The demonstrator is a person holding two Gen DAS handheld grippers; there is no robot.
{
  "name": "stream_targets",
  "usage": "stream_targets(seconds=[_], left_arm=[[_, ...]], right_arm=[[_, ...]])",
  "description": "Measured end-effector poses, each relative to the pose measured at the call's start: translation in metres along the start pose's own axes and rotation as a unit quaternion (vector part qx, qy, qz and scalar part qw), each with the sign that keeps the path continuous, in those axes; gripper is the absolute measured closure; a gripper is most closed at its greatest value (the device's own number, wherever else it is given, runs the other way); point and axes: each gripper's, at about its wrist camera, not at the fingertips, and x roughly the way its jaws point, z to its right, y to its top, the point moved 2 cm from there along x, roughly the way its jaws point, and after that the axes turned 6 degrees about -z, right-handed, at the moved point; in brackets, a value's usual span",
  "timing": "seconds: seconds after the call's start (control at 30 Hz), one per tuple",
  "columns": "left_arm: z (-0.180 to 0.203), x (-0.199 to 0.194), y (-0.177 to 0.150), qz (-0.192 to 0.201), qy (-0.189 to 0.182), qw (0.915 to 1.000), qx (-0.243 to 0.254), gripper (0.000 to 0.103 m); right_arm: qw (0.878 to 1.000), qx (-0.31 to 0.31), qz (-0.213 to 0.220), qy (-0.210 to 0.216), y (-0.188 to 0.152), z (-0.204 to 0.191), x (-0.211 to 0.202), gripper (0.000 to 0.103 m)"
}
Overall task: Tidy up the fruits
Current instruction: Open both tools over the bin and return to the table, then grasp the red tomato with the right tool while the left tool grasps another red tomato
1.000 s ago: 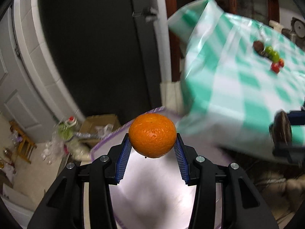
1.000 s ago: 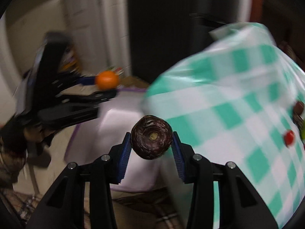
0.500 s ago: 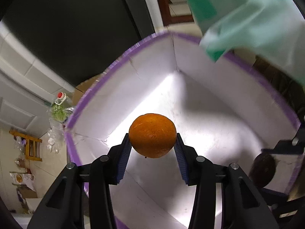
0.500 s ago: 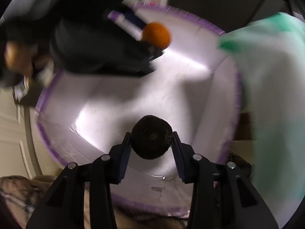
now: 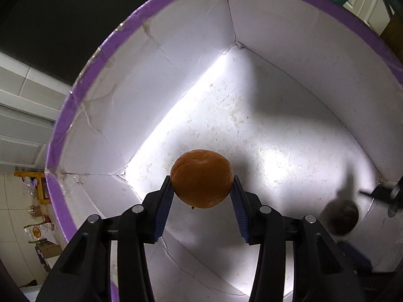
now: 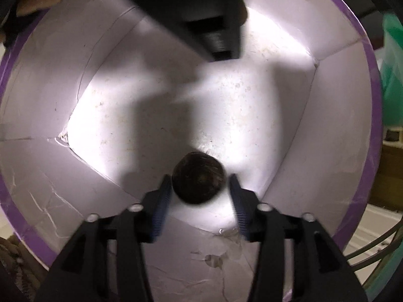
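Over the white box (image 5: pixel 289 58) with its purple rim, the left gripper (image 5: pixel 201 196) has just eased a touch, its pads against an orange (image 5: pixel 201 178). The right gripper (image 6: pixel 199 193) has just spread its jaws, and the dark brown fruit (image 6: pixel 198 177) sits loose between them, gaps on both sides

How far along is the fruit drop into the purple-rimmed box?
Done: nothing lies loose in the white, purple-rimmed cardboard box. In hand: the left gripper, jaws just starting to open, has the round orange between its pads above the floor; the right gripper's jaws have just been opening, with gaps beside the dark brown round fruit. Left: freeing both.
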Motion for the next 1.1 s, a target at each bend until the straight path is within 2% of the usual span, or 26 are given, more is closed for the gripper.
stream_targets(seconds=[0.03,0.07,0.1,0.13,0.2,0.27,0.3,0.37,0.43,0.5,0.53,0.57,0.6,0.63,0.67,0.7,0.73,0.8,0.83,0.9,0.97,1.03,1.1], left_arm=[[-0.002,-0.003,-0.001,0.005,0.001,1.0,-0.006,0.054],[-0.004,-0.007,-0.003,0.009,0.001,0.9999,-0.012,0.046],[-0.007,-0.012,-0.005,0.018,0.008,0.9996,-0.022,0.031],[-0.01,-0.019,-0.008,0.028,0.017,0.999,-0.029,0.025],[-0.017,-0.041,-0.016,0.06,0.044,0.9962,-0.046,0.021],[-0.027,-0.07,-0.025,0.096,0.071,0.9902,-0.072,0.02],[-0.032,-0.085,-0.027,0.115,0.085,0.9857,-0.09,0.019],[-0.039,-0.126,-0.031,0.164,0.113,0.9713,-0.131,0.017],[-0.043,-0.189,-0.022,0.245,0.122,0.9474,-0.166,0.016],[-0.026,-0.249,-0.023,0.331,0.091,0.924,-0.169,0.016],[-0.017,-0.266,-0.023,0.354,0.078,0.9179,-0.161,0.016],[0.001,-0.292,-0.018,0.387,0.052,0.9097,-0.141,0.016],[0.016,-0.306,-0.015,0.402,0.031,0.9067,-0.123,0.016],[0.036,-0.318,-0.003,0.414,0.008,0.9049,-0.1,0.016],[0.053,-0.327,0.006,0.421,-0.021,0.9037,-0.075,0.016],[0.081,-0.336,0.019,0.418,-0.056,0.9058,-0.042,0.016],[0.103,-0.339,0.03,0.409,-0.076,0.9091,-0.021,0.016],[0.15,-0.339,0.059,0.391,-0.123,0.9117,0.024,0.016],[0.174,-0.336,0.065,0.389,-0.135,0.9104,0.038,0.016],[0.217,-0.319,0.092,0.386,-0.151,0.9079,0.061,0.016],[0.247,-0.308,0.123,0.368,-0.175,0.9101,0.073,0.016],[0.278,-0.296,0.163,0.345,-0.193,0.9157,0.074,0.016],[0.3,-0.287,0.196,0.329,-0.183,0.9237,0.072,0.016]], right_arm=[[1.0,0.005,0.013,0.0,-0.003,0.002,-0.009,0.032],[1.0,0.008,0.025,0.0,-0.006,0.005,-0.017,0.032],[0.999,0.011,0.038,0.0,-0.009,0.006,-0.027,0.032],[0.998,0.013,0.064,0.0,-0.017,0.007,-0.045,0.032],[0.994,0.018,0.104,0.01,-0.032,0.012,-0.075,0.032],[0.986,0.024,0.164,0.031,-0.057,0.02,-0.118,0.032],[0.977,0.03,0.207,0.044,-0.077,0.027,-0.146,0.032],[0.962,0.05,0.263,0.055,-0.107,0.051,-0.182,0.028],[0.939,0.085,0.327,0.058,-0.149,0.079,-0.22,0.023],[0.92,0.129,0.367,0.046,-0.193,0.111,-0.242,0.023],[0.906,0.169,0.388,0.028,-0.225,0.131,-0.251,0.021],[0.897,0.195,0.397,0.016,-0.253,0.149,-0.256,0.018],[0.879,0.245,0.408,-0.006,-0.285,0.171,-0.259,0.016],[0.869,0.273,0.412,-0.015,-0.301,0.187,-0.258,0.012],[0.849,0.328,0.413,-0.028,-0.332,0.211,-0.254,0.009],[0.832,0.378,0.406,-0.038,-0.359,0.233,-0.248,0.009],[0.819,0.414,0.394,-0.047,-0.369,0.248,-0.236,0.009],[0.789,0.485,0.374,-0.056,-0.412,0.286,-0.213,0.009],[0.77,0.521,0.366,-0.051,-0.432,0.296,-0.192,0.009],[0.739,0.576,0.346,-0.05,-0.458,0.333,-0.157,0.009],[0.732,0.597,0.323,-0.058,-0.465,0.353,-0.127,0.009],[0.738,0.605,0.293,-0.061,-0.455,0.393,-0.105,0.01],[0.744,0.605,0.278,-0.054,-0.441,0.417,-0.091,0.013]])
